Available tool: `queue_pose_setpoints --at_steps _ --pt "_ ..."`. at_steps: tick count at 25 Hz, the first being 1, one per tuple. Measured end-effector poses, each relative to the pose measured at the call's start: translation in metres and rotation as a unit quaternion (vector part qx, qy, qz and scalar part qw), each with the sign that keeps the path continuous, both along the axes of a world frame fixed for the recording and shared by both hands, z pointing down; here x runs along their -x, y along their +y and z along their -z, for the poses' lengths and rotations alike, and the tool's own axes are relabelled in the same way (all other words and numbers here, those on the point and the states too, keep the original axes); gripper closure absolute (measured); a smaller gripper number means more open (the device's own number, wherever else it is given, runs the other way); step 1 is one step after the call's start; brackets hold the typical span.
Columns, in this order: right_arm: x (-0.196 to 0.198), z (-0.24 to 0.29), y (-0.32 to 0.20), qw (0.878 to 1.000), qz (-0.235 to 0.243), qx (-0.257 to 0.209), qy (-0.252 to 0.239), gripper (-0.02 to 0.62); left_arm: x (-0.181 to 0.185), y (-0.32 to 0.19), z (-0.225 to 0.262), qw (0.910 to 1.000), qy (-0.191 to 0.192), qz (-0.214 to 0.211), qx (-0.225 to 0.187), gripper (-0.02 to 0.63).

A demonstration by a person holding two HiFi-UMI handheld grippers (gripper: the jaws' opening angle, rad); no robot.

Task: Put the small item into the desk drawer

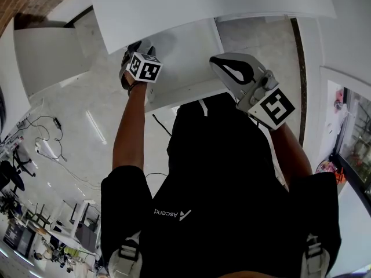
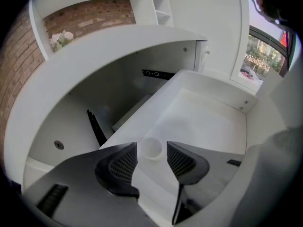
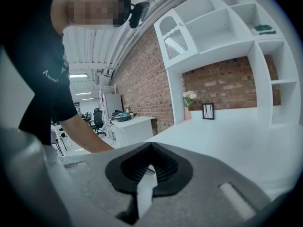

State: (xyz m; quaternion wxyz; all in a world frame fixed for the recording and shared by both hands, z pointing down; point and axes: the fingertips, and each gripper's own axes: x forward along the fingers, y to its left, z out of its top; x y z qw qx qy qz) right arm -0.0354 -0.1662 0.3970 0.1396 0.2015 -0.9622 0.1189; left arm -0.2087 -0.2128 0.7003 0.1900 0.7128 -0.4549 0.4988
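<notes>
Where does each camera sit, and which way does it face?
Head view: on the person's head, facing steeply down; shirt, both arms, left tongs, right tongs, open drawer.
Left gripper view: on the left tongs, facing into the drawer; open tongs flank a small white item.
Right gripper view: on the right tongs, facing across the desk to shelves; shut tongs, person's arm.
Shared: head and left gripper views both show the drawer.

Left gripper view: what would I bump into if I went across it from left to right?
The flowers → one jaw → the small white round item, in the gap between the jaws → the other jaw → the window.
</notes>
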Motion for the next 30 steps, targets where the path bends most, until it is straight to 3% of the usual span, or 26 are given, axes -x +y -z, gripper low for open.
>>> queue_pose_setpoints --at_steps 5,9,18,24,30 --pt "0.006 0.001 0.006 1.0 0.007 0.001 -0.004 0.594 0.0 0.003 0.023 0.9995 0.015 0.006 -0.027 0.414" --pt "0.011 0.006 0.012 1.0 0.013 -0.003 -0.009 0.594 -0.01 0.012 0.051 0.9973 0.052 0.009 -0.05 0.414" --pt "0.015 0.02 0.022 0.999 0.029 -0.014 -0.032 0.594 -0.036 0.037 0.14 0.982 0.136 0.02 -0.129 0.416" --pt "0.03 0.035 0.03 0.997 0.042 -0.02 -0.057 0.594 -0.03 0.051 0.222 0.9607 0.168 0.03 -0.219 0.451" --pt "0.041 0.057 0.039 0.993 0.058 -0.04 -0.092 0.594 -0.036 0.075 0.313 0.9215 0.219 0.031 -0.319 0.511"
